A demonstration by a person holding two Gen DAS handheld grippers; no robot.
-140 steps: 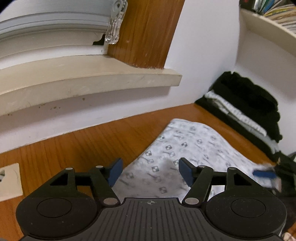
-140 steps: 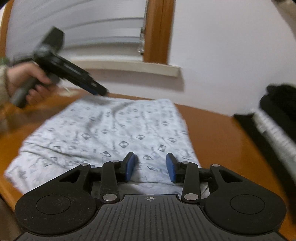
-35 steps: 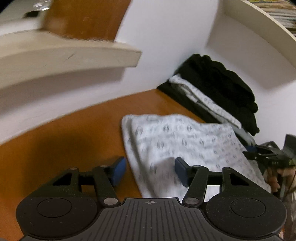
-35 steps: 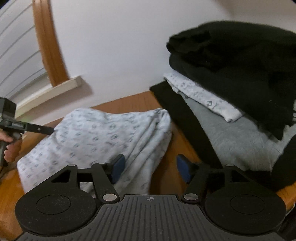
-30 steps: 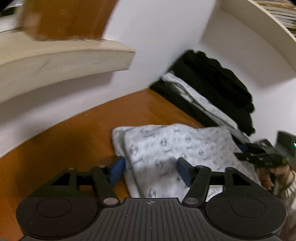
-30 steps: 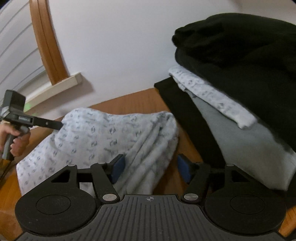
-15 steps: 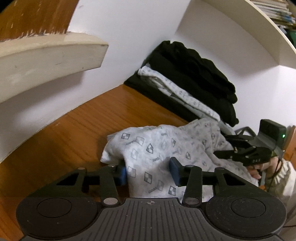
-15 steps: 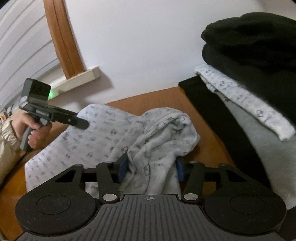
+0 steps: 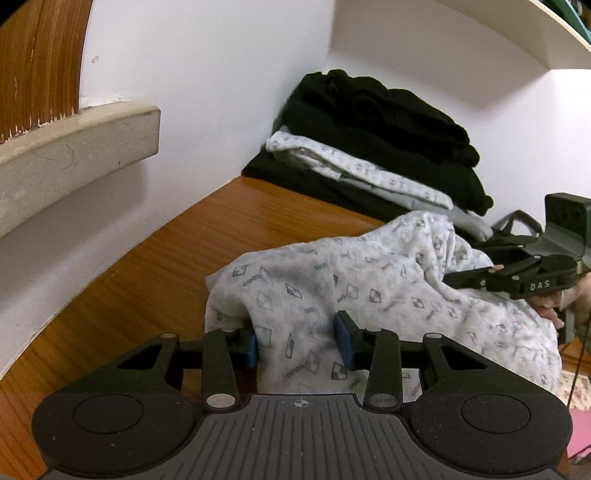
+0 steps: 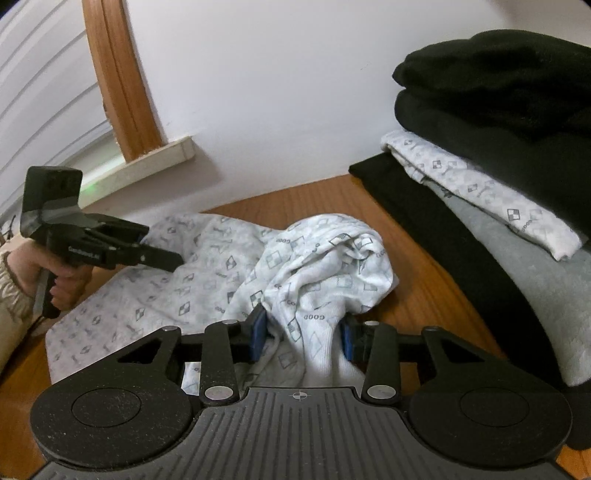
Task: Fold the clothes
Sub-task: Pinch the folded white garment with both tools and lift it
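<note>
Left tool [image 9: 301,341]: cloth bunched between the closing jaws hides the inner pad faces. Same at the right tool [image 10: 303,334], also closing. Patterned garment [image 9: 332,291]: near edge hidden behind the tool body. Folded stack [image 10: 498,155]: cut off by the right frame edge. Shelf [image 9: 517,33]: contents cropped at the top corner. Tabletop [image 9: 221,221]: under-garment area unseen.

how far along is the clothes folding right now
Done: a pile of folded clothes sits by the wall. In hand: the patterned garment lies bunched on the table, and the left gripper and right gripper are each closing on a bunch of its cloth. Left: finishing this fold and, probably, adding it to the pile.
</note>
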